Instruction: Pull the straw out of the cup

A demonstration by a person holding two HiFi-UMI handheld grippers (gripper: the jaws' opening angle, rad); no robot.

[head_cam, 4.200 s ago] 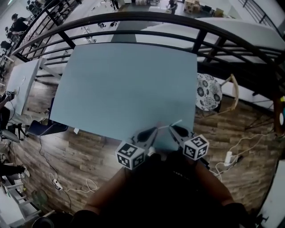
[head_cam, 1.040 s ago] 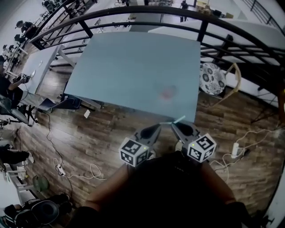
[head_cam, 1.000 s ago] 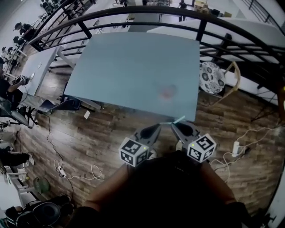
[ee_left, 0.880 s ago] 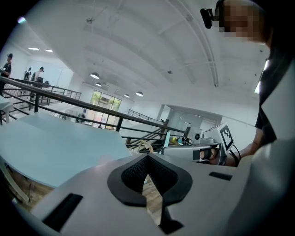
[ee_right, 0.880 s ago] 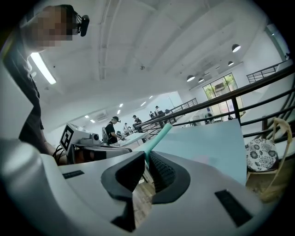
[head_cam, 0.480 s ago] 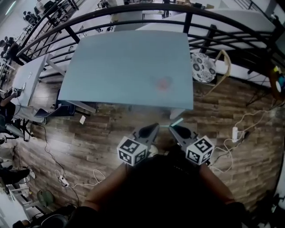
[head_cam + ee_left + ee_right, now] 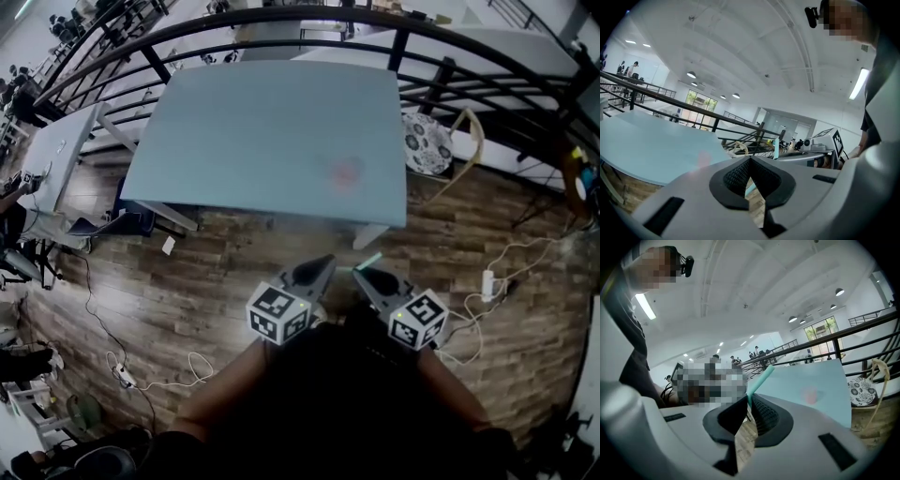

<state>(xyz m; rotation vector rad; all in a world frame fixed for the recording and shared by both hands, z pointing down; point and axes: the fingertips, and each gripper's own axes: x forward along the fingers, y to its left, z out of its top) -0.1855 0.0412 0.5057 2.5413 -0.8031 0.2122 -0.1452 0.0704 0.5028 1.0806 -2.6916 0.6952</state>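
Note:
A thin teal straw (image 7: 368, 260) sticks up and to the right out of my right gripper (image 7: 360, 275), which is shut on its lower end; in the right gripper view the straw (image 7: 759, 379) rises from between the pads. The cup (image 7: 345, 172), a small pale pink blur, stands on the light blue table (image 7: 244, 131), far ahead of both grippers. It also shows faintly as the cup (image 7: 809, 394) in the right gripper view. My left gripper (image 7: 323, 266) is beside the right one, its jaws closed tip to tip with nothing between them (image 7: 750, 160). Both grippers hang over the wooden floor.
A black metal railing (image 7: 441, 70) curves behind the table. A patterned round stool (image 7: 429, 142) stands at the table's right. Cables and a power strip (image 7: 487, 281) lie on the floor (image 7: 234, 253) to the right, and more cable (image 7: 141, 375) lies to the left.
Both grippers have drawn back from the table's near edge and now hang over the floor, the straw still held in the right one. The table lies farther ahead.

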